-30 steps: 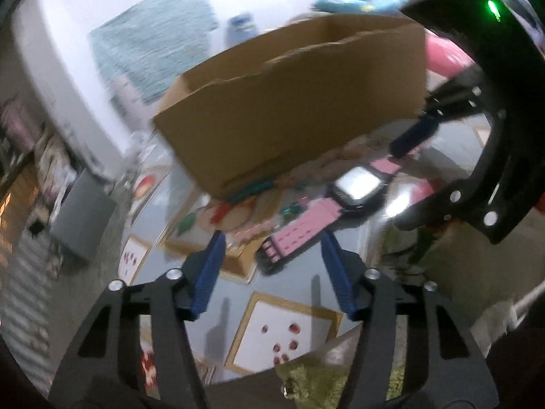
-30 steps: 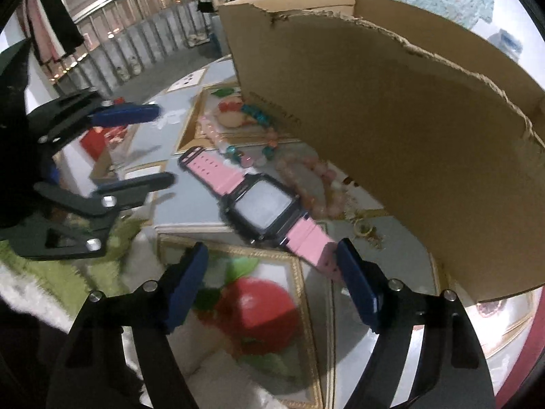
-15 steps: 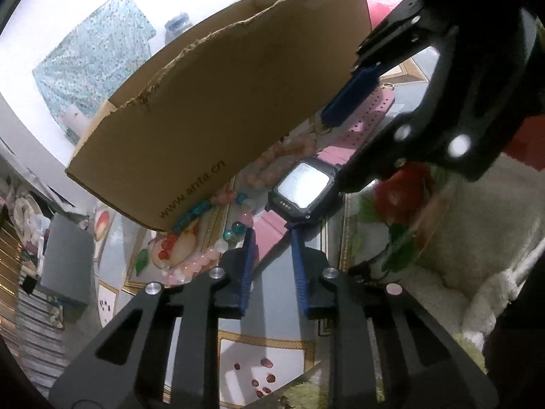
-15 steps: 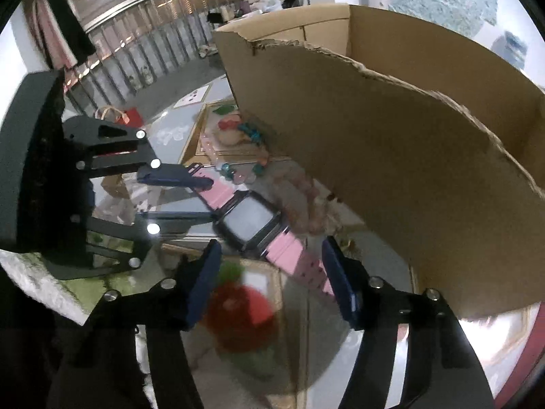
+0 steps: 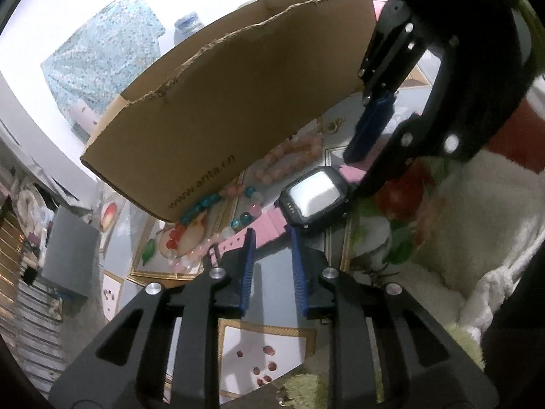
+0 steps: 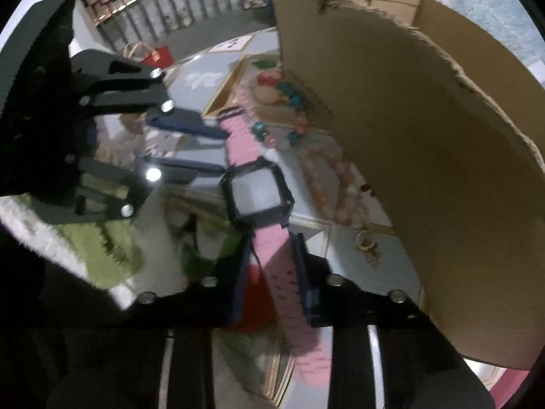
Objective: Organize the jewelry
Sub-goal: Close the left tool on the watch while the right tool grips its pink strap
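both grippers' fingers have narrowed onto the watch straps, right closing, on the glossy fruit-patterned table.

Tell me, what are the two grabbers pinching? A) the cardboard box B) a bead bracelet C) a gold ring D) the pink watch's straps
D: the right gripper has one pink strap of the watch between its closing jaws, and the left gripper has the other strap between its own.

patterned tablecloth | water bottle behind | grey box on floor
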